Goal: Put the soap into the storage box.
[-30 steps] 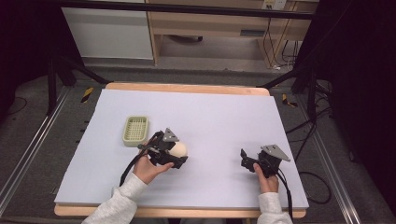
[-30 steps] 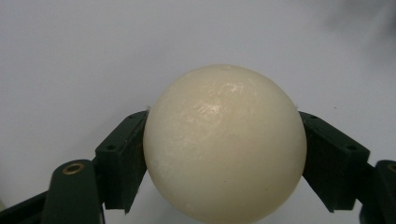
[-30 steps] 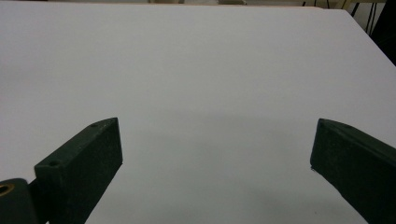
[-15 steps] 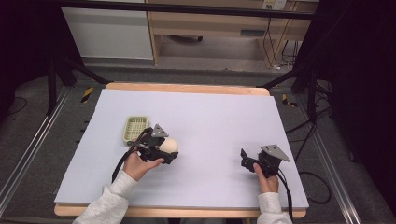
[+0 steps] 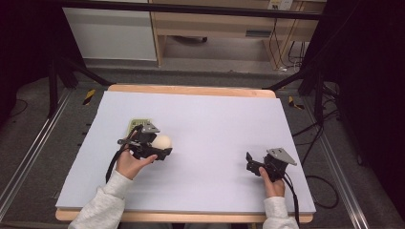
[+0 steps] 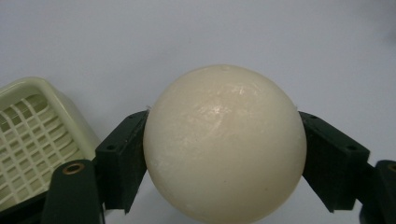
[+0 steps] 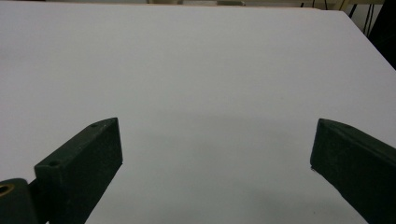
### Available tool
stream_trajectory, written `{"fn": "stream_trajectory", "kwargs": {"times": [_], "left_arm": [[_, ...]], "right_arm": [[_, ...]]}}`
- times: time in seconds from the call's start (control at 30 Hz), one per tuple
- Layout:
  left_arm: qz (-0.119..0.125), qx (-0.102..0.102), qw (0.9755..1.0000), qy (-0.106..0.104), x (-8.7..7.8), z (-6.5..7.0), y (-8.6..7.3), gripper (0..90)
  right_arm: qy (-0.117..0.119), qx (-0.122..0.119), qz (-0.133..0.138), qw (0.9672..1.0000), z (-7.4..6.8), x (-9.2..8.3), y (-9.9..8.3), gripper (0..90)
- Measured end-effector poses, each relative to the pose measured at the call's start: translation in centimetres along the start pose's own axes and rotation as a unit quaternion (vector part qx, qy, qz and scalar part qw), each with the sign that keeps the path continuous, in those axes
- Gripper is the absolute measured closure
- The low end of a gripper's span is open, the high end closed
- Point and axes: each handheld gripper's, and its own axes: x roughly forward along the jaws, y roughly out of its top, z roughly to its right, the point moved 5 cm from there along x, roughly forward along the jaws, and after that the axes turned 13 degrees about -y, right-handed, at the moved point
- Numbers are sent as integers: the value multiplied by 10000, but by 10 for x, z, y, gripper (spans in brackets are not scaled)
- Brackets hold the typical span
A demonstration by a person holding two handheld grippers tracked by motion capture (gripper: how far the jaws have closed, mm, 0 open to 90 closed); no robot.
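Note:
A cream ball point(image 5: 162, 141) is clamped between the black jaws of my left gripper point(image 5: 160, 148), held a little above the white table point(image 5: 215, 119). In the left gripper view the ball point(image 6: 224, 144) bulges between both pads point(image 6: 123, 158). A pale green grid basket point(image 5: 138, 125) lies just behind that gripper, partly hidden by it; the same basket point(image 6: 32, 135) appears at the lower left of the left gripper view. My right gripper point(image 5: 249, 162) rests near the front right of the table, and its jaws stand wide apart over bare surface point(image 7: 215, 154).
The white sheet covers a wooden tabletop point(image 5: 191, 89) with dark floor and metal rails around it. A wooden cabinet point(image 5: 224, 24) stands beyond the far edge. Cables point(image 5: 305, 191) trail off the right side.
My left gripper has carried the ball leftward and toward the far side, closer to the green basket. The right gripper has stayed put.

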Motion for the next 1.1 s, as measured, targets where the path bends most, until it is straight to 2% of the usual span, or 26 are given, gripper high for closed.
{"fn": "stream_trajectory", "kwargs": {"times": [0.5,1.1], "left_arm": [[-8,-154,9997,169,-4,-20,0,231],[197,-406,9983,362,-16,-46,4,231]], "right_arm": [[2,-14,-4,10000,0,0,0,26],[2,-28,-19,10000,0,1,0,26]]}}
